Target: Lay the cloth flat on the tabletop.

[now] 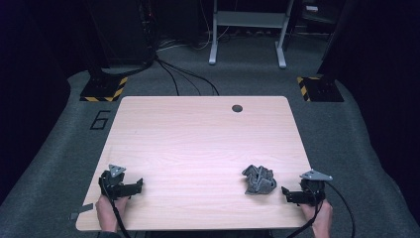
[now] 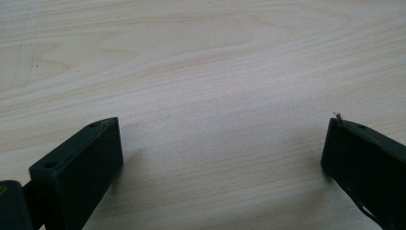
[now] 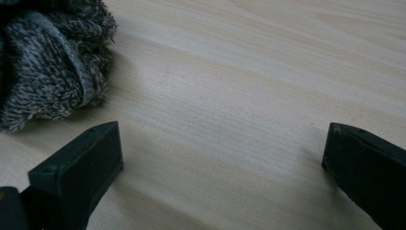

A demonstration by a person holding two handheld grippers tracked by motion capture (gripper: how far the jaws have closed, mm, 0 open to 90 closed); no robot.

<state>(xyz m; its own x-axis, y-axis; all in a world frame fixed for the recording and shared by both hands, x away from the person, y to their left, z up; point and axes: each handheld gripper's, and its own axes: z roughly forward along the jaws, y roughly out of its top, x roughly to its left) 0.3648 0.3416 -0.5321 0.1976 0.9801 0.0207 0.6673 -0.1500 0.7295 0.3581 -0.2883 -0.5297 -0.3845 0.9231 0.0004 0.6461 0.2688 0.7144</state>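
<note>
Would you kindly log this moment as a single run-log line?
left gripper: open, nothing held | right gripper: open, beside the crumpled grey knit cloth, apart from it | wooden table: cloth lies near right

Your high view looks forward and down from your side onto the whole table (image 1: pixel 198 144) and the floor beyond. Your left gripper view sits close above bare wood, looking along its jaws. Your right gripper view sits equally low; it shares the grey knitted cloth (image 3: pixel 43 62) with the high view (image 1: pixel 258 179).
</note>
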